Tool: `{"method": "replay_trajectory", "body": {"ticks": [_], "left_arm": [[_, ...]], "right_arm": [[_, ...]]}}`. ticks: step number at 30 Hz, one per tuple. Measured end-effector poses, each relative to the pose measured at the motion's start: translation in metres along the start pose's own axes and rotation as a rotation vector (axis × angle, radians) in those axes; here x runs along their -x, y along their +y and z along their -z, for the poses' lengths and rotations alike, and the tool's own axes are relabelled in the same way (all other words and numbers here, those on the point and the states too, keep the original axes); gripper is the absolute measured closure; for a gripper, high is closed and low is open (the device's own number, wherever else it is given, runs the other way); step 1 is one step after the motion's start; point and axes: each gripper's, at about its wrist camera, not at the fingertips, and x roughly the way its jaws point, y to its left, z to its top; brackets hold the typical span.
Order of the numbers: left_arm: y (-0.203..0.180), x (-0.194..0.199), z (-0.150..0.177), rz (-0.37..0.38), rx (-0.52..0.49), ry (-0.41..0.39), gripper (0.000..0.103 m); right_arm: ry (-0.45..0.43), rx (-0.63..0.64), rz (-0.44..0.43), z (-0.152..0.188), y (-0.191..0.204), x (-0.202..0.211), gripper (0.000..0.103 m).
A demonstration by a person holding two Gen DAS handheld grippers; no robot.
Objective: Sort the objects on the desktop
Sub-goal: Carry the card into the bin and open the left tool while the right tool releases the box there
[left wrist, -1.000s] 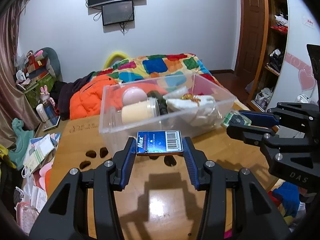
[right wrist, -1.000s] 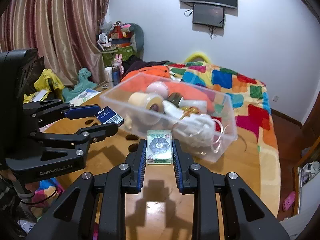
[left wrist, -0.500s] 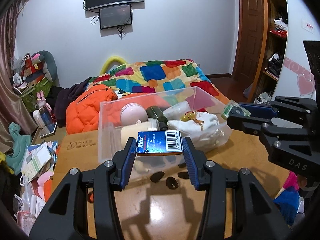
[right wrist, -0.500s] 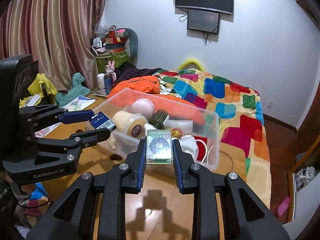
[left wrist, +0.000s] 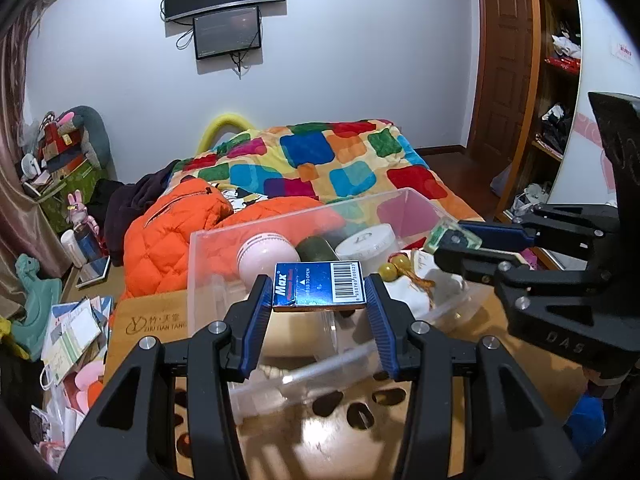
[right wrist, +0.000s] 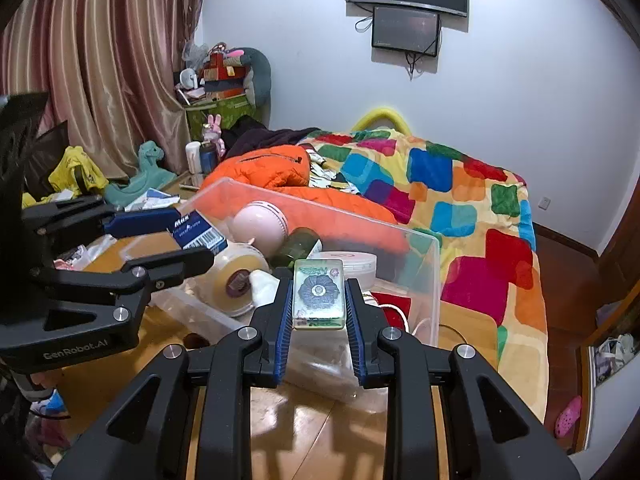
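Observation:
My left gripper (left wrist: 319, 312) is shut on a small blue box (left wrist: 319, 289) with a barcode and holds it over the near wall of a clear plastic bin (left wrist: 212, 264). My right gripper (right wrist: 318, 318) is shut on a clear green block with a flower pattern (right wrist: 318, 294), also above the bin's near wall (right wrist: 434, 280). The bin holds a pink ball (left wrist: 266, 258), a tape roll (right wrist: 236, 280), a dark green bottle (right wrist: 298, 242), a white round tin (left wrist: 368, 246), beads and white cloth. Each gripper shows in the other's view: the right one (left wrist: 456, 246), the left one (right wrist: 192, 236).
The bin stands on a wooden table (left wrist: 312, 448) with dark spots near its front. Behind the table are an orange jacket (left wrist: 172, 228) and a bed with a colourful quilt (left wrist: 328, 160). Clutter lies on the floor at the left (left wrist: 60, 336).
Both grippers have risen and moved forward with their objects, from in front of the bin's near wall to above it. The bin's contents now sit lower and closer in both views.

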Motion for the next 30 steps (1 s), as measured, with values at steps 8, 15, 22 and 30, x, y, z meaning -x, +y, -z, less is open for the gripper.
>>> {"method": "replay_trajectory", "body": {"ticks": [8,15,22,30], "left_arm": [[0.0,-0.023,-0.01,0.006,-0.016,0.013,0.056],[0.004,-0.041,-0.013,0.013,-0.007,0.037,0.056],[0.01,-0.052,-0.013,0.013,0.008,0.055,0.056],[0.013,-0.059,-0.011,0.025,0.02,0.079,0.056]], "right_arm": [[0.019,-0.006,-0.011,-0.007,-0.011,-0.023,0.081],[0.047,0.013,-0.027,-0.012,-0.009,-0.045,0.081],[0.061,0.012,-0.036,-0.013,-0.01,-0.058,0.081],[0.066,0.05,-0.016,-0.013,-0.005,-0.059,0.081]]}}
